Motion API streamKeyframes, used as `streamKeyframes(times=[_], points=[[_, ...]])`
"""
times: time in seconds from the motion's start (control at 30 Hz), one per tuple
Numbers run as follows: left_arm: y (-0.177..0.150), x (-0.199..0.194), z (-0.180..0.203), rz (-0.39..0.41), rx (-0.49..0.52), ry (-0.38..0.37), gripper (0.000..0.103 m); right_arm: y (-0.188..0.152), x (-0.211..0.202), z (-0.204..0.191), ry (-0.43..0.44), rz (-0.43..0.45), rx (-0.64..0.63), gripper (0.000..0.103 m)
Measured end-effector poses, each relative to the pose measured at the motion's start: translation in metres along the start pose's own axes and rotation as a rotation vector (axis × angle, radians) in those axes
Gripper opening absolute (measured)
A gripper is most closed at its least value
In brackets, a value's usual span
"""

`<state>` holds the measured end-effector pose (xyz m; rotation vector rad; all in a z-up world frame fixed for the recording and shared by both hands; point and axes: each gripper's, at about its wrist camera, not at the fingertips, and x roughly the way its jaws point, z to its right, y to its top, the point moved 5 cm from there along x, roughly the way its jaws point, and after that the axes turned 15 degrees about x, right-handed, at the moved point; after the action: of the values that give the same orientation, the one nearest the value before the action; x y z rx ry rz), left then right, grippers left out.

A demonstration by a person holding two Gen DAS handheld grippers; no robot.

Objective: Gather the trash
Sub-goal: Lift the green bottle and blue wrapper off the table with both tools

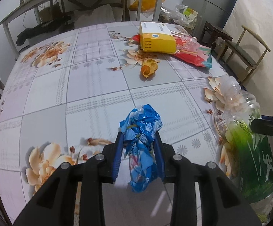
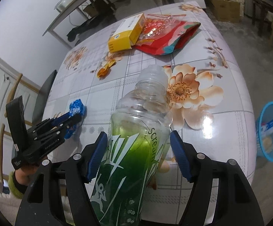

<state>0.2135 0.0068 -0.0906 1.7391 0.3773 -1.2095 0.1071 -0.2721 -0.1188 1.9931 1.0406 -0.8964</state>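
On the table (image 1: 98, 86), two pieces of trash are in hand, none of the visible table litter binned yet. Left gripper (image 1: 139, 138) pinches a crumpled blue wrapper (image 1: 142, 131) between its blue pads; the wrapper bulges out past the tips at 12 o'clock and hangs down at 6. Right gripper (image 2: 138, 141) brackets an uncapped plastic bottle (image 2: 136, 131) with a green label; the left pad presses the bottle's side, the right pad looks just apart from it, so whether the bottle is firmly clamped I cannot tell. Bottle leans neck-first toward 12 o'clock.

Left to collect, judging from the table: a yellow box (image 1: 158, 39) at 12 to 1 o'clock in the left view, resting partly on a red snack bag (image 1: 195, 54), and an orange peel (image 1: 149, 68) nearer the centre. A blue basket (image 2: 272, 131) stands on the floor at 3 o'clock in the right view, off the table edge, already holding some packaging; likely the bin.

Surface: glossy oilcloth, grey grid with peach flowers, glare spots. Room: white walls, a metal-framed shelf behind the table, wooden chairs at the sides, cardboard boxes and plastic bags on a bare floor.
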Motion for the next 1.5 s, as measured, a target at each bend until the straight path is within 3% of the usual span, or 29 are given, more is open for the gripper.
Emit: streamKeyframes(times=[0.33,0.47,1.5], points=[[0.009,0.009,0.005,-0.002,0.043,0.054,0.033,-0.003,0.016,0.005,0.029,-0.004,0.098,0.069],[0.01,0.011,0.006,-0.003,0.057,0.072,0.032,-0.006,0.02,0.005,0.055,-0.015,0.115,0.062],[0.017,-0.001,0.021,0.021,0.123,0.119,0.027,-0.003,0.001,0.018,0.057,0.022,0.126,0.061]])
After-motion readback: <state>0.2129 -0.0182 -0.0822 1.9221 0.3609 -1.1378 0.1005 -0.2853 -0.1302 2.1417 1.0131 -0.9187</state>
